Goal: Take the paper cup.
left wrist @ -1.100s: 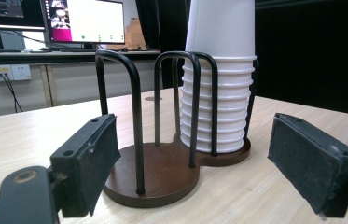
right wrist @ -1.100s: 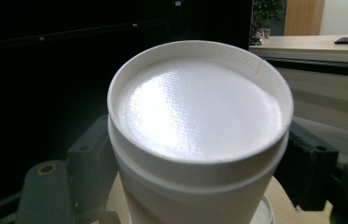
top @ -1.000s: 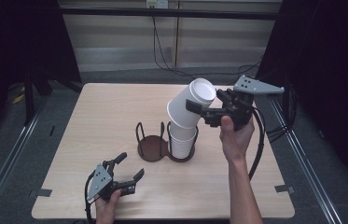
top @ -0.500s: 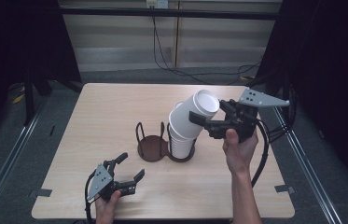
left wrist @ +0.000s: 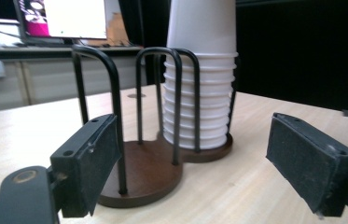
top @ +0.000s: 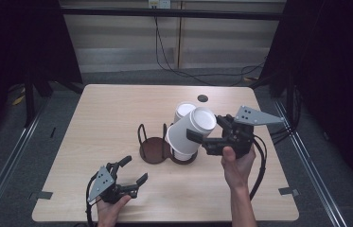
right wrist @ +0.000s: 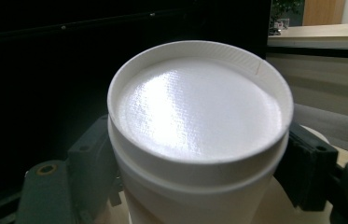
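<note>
A: Counts?

B: Two grippers, one holder (top: 157,150) with two round bays, one cup stack (top: 182,118), one cup (top: 192,131) pulled loose. One dark disc or hole (top: 202,98) on the table (top: 98,118) near the far edge.

A: How many cups are in the stack?

B: Left gripper view shows about eight rims nested (left wrist: 199,105); exact number I can't tell.

A: Right gripper (top: 201,139)?

B: Clamped on the loose cup, jaws on both sides of its wall. Cup is upside down, tilted, base up and toward the person's left, off the table, just in front of the stack and over the holder's right bay. Right gripper view: base (right wrist: 199,109) faces the camera, a pad on each side.

A: Left gripper (top: 133,171)?

B: Jaws spread wide, nothing between them. Sits at the near left of the table, pointing at the holder, apart from it.

A: Holder's bays?

B: Left bay bare (left wrist: 139,170), stack in the right one, wire loops around both.

A: Room?

B: Far left half of the table is bare wood. Holder sits mid-table, well off every edge. Left hand (top: 110,210) is at the near edge.
</note>
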`<state>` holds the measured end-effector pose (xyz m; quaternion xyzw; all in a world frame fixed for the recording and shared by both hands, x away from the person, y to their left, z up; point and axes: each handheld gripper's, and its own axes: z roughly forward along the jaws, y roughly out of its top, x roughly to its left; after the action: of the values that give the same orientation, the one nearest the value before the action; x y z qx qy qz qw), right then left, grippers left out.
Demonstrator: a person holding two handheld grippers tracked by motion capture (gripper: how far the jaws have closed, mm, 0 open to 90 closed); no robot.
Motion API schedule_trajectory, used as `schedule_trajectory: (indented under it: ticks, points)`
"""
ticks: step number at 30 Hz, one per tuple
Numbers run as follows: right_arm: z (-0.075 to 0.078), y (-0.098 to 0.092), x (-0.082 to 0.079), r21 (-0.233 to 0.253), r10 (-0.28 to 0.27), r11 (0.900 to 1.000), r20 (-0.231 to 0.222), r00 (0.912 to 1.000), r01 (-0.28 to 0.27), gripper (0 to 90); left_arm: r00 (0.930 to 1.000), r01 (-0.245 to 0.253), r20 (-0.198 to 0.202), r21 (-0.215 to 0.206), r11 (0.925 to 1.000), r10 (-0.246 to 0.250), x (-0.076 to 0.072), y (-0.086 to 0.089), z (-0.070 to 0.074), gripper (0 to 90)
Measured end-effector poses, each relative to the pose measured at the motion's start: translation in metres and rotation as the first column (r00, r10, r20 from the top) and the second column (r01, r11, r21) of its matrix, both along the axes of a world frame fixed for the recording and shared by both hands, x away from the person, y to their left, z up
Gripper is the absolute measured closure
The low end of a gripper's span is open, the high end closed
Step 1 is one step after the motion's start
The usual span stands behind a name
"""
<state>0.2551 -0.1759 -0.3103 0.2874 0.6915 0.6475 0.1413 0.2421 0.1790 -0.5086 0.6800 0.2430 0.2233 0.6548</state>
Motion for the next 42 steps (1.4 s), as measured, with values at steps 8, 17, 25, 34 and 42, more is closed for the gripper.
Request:
schedule_trajectory:
  ticks: [8, 17, 25, 34, 42]
  points:
    - [-0.017, 0.005, -0.007, -0.005, 0.02, 1.0, -0.013, 0.9997, -0.02, 24.3, 0.9977, 0.047, -0.048, -0.026, 0.9985, -0.049, 0.0, 0.0, 0.008, 16.6]
    - [-0.033, 0.012, -0.011, -0.009, 0.029, 1.0, -0.027, 0.9992, -0.03, 24.5, 0.9912, 0.125, -0.041, -0.026, 0.9918, -0.126, -0.007, -0.006, 0.025, 16.6]
    - [-0.051, 0.02, -0.01, -0.008, 0.063, 0.998, -0.056, 0.9964, -0.064, 24.4, 0.9832, 0.18, -0.026, -0.022, 0.9834, -0.181, -0.009, -0.011, 0.035, 16.9]
    - [-0.076, 0.026, -0.008, 0.012, 0.084, 0.996, -0.1, 0.9915, -0.083, 24.4, 0.9742, 0.225, -0.011, -0.02, 0.9742, -0.225, -0.009, -0.017, 0.039, 15.9]
    - [-0.098, 0.026, -0.002, 0.007, 0.096, 0.995, -0.141, 0.9854, -0.096, 24.5, 0.9607, 0.277, -0.021, 0.008, 0.9608, -0.277, -0.004, -0.021, 0.039, 16.0]
